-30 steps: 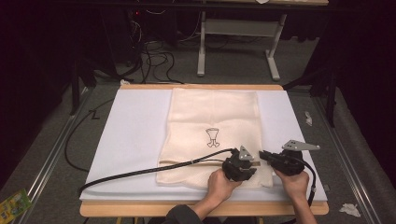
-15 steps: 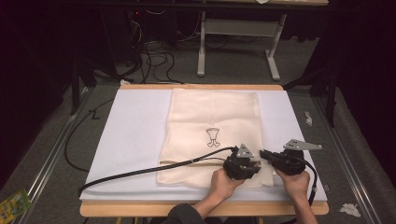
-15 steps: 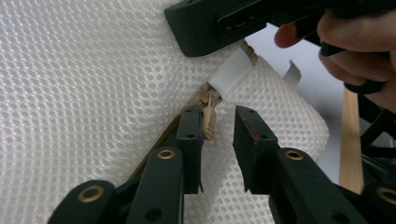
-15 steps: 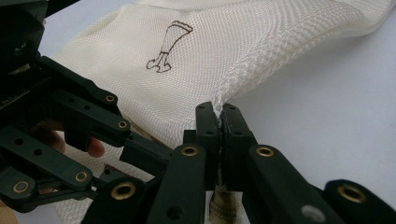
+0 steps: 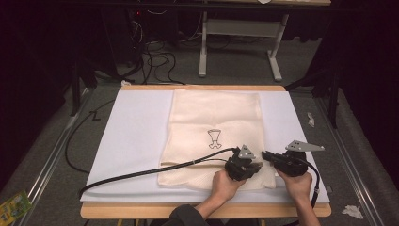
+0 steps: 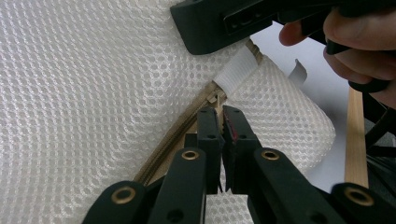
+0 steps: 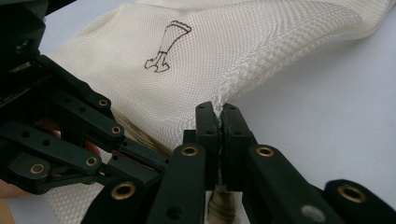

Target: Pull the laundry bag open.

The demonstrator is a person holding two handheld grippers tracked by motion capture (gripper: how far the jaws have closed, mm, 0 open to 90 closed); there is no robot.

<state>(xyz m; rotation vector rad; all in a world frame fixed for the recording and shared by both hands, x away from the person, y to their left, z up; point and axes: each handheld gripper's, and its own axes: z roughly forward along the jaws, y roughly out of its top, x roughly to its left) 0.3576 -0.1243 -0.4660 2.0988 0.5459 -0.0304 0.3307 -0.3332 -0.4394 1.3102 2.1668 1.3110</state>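
Note:
A cream mesh bag (image 5: 214, 113) with a small dark print (image 5: 214, 139) lies flat on the white table cover (image 5: 136, 136). My left gripper (image 5: 254, 165) is at the bag's near right corner. In the left gripper view, its jaws (image 6: 221, 112) are shut on the zipper pull (image 6: 215, 99) at the end of the tan zipper (image 6: 173, 144). My right gripper (image 5: 266, 154) is just to the right of it. Its jaws (image 7: 218, 109) are shut on the bag's stitched edge (image 7: 243, 74), which is lifted a little off the cover.
A black cable (image 5: 141, 173) trails left from the left gripper across the cover. The table's wooden front edge (image 5: 141, 211) runs close below both hands. On the floor are a table frame (image 5: 240, 42) and cables (image 5: 155, 56) beyond, and paper scraps (image 5: 352, 211) at right.

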